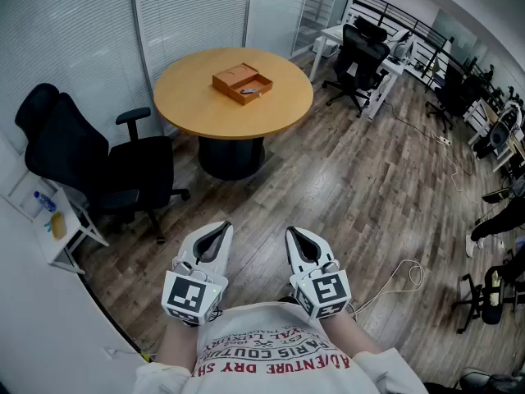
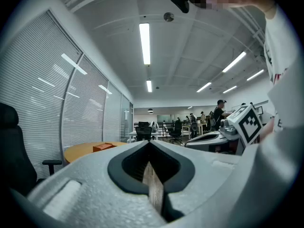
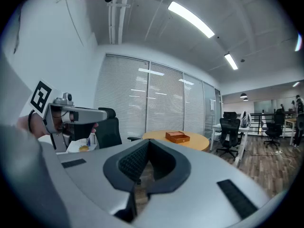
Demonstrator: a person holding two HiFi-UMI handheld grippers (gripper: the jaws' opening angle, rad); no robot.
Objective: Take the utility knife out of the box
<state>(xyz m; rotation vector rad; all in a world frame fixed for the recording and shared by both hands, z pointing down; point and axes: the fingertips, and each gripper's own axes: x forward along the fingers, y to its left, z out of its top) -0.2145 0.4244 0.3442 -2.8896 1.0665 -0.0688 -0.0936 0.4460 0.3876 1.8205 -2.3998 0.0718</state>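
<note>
The utility knife (image 1: 249, 93) lay in the open box (image 1: 236, 79), showing only as a small pale shape in the half nearer the person; its details were too small to make out. The box, orange-brown with its lid folded open, sat about the middle of the round wooden tabletop (image 1: 189, 101), well clear of every edge. Nothing else showed on the tabletop.

A black office chair (image 1: 90, 167) stood just off the table's left edge, and another black chair (image 1: 358, 56) stood beyond its right edge by a white desk. A pale cable (image 1: 402, 279) trailed over the wood floor at the right.

Both grippers were well apart from the table, held side by side close to the person's chest and pointing roughly toward it. The left gripper (image 1: 220, 229) had its jaws together at the tips, with nothing between them. The right gripper (image 1: 295, 235) likewise had its jaws fully closed and gripped nothing. In the right gripper view the box appeared far off on the table beyond the closed jaws.
</note>
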